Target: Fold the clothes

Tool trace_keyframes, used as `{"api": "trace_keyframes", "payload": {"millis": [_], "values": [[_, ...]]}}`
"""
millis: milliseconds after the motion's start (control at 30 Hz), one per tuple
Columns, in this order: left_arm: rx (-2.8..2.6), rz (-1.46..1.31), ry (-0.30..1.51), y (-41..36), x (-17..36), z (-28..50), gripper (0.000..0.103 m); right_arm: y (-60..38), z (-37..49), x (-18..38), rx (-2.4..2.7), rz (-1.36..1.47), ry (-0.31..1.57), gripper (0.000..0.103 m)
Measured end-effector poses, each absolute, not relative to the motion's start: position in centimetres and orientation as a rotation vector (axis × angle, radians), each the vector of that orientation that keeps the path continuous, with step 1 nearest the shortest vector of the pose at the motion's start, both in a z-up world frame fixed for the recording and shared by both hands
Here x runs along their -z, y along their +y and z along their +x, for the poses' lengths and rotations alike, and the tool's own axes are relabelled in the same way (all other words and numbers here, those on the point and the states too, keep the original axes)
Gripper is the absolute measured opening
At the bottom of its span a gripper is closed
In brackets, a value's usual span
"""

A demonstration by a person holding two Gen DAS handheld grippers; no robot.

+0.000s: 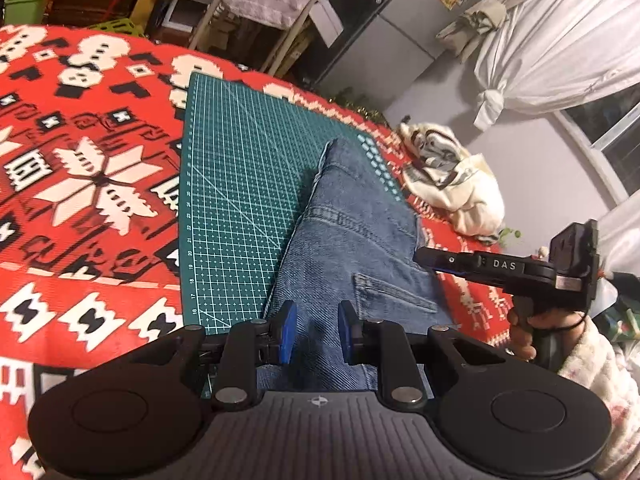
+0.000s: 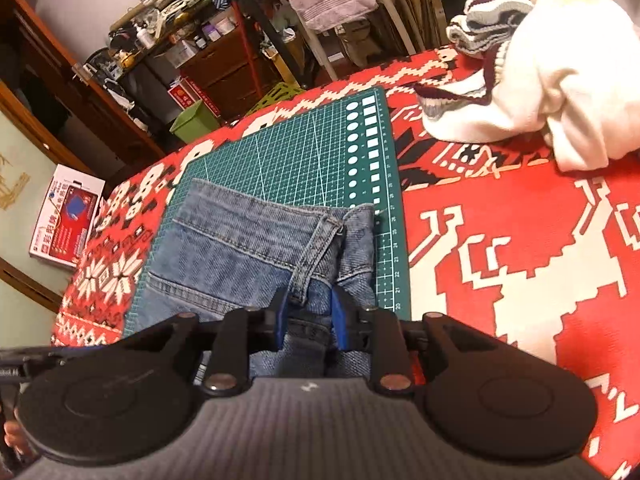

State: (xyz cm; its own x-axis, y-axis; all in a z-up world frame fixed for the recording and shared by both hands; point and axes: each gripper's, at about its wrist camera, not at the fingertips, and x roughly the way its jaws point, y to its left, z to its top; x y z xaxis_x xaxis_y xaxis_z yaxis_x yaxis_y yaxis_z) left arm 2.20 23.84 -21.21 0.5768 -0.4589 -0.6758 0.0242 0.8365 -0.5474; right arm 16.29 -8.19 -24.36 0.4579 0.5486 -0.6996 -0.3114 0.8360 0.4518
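Observation:
Blue jeans (image 1: 352, 240) lie folded on a green cutting mat (image 1: 240, 184). In the left wrist view, a back pocket shows and my left gripper (image 1: 317, 334) sits at the near end, its blue pads pressed on denim that fills the gap. The right gripper (image 1: 420, 257) reaches in from the right to the jeans' side edge, held by a hand (image 1: 524, 336). In the right wrist view, the jeans (image 2: 240, 248) show their waistband and a belt loop. That waistband edge rises between the pads of my right gripper (image 2: 309, 314), which is shut on it.
The mat (image 2: 320, 152) lies on a red patterned cloth (image 2: 520, 240) covering the surface. A crumpled white sweater (image 2: 560, 80) lies beyond the mat's right side. Shelves, a green bin (image 2: 194, 122) and a box on the floor (image 2: 64, 216) stand past the far edge.

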Motion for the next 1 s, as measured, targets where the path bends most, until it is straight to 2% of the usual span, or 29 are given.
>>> {"api": "trace_keyframes", "payload": {"millis": [67, 133, 400, 500, 633, 767, 833, 867, 1000], "values": [[0.297, -0.533, 0.929, 23.8, 21.4, 2.5, 0.020, -8.0, 16.0, 23.9, -0.541, 0.255, 0.932, 0.008], [0.297, -0.553, 0.928, 23.8, 21.3, 2.6, 0.020, -7.8, 15.8, 23.4, -0.543, 0.234, 0.906, 0.003], [0.355, -0.510, 0.870, 22.5, 18.7, 3.1, 0.020, -7.9, 14.2, 20.9, -0.511, 0.093, 0.828, 0.002], [0.378, -0.493, 0.899, 21.4, 19.7, 3.4, 0.020, -7.8, 14.0, 20.5, -0.490, 0.026, 0.812, 0.001], [0.386, -0.462, 0.959, 20.1, 21.8, 3.3, 0.020, -8.4, 14.5, 23.3, -0.457, 0.038, 0.847, 0.001], [0.393, -0.461, 0.967, 19.8, 23.0, 2.8, 0.016, -8.6, 14.5, 24.7, -0.450, 0.039, 0.843, 0.003], [0.389, -0.474, 0.968, 19.9, 23.0, 2.7, 0.015, -9.2, 14.5, 24.5, -0.437, 0.061, 0.846, 0.011], [0.386, -0.482, 0.969, 20.0, 23.0, 2.6, 0.015, -9.6, 14.4, 24.4, -0.429, 0.076, 0.847, 0.020], [0.379, -0.464, 0.945, 19.8, 22.0, 1.9, 0.015, -11.5, 13.6, 23.0, -0.415, 0.152, 0.845, 0.022]]}}
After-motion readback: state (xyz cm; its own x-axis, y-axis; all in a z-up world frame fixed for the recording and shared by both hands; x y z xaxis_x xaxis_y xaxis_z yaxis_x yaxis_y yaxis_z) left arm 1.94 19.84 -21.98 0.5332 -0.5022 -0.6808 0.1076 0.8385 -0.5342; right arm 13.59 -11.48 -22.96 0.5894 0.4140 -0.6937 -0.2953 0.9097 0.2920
